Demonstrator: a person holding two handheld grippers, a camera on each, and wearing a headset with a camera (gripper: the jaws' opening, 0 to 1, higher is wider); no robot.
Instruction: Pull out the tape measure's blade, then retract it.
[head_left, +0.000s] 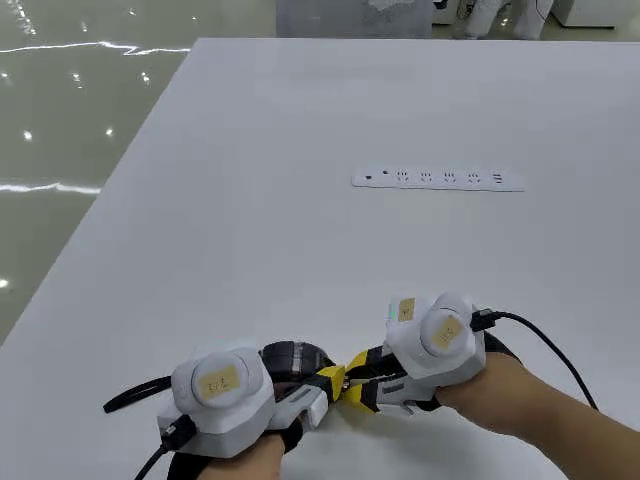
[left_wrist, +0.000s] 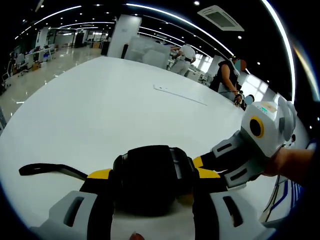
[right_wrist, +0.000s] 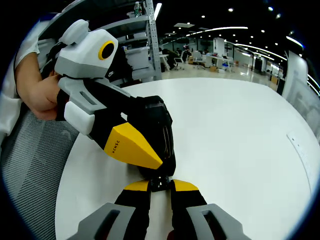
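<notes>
The black tape measure (head_left: 296, 358) lies on the white table (head_left: 300, 200) near its front edge. My left gripper (head_left: 318, 386) is shut on its body, and in the left gripper view the case (left_wrist: 150, 160) sits between the yellow-tipped jaws of that gripper (left_wrist: 152, 176). A black wrist strap (left_wrist: 45, 170) trails off to the left. My right gripper (head_left: 358, 380) meets it from the right. In the right gripper view my right gripper (right_wrist: 160, 186) is shut on the small blade tip at the case's mouth (right_wrist: 157, 125). No length of blade shows.
A white power strip (head_left: 438, 178) lies flat further back on the table, right of centre. The table's left edge (head_left: 120, 170) drops to a glossy floor. A black cable (head_left: 550, 345) runs from my right gripper. People stand beyond the table's far end (left_wrist: 227, 75).
</notes>
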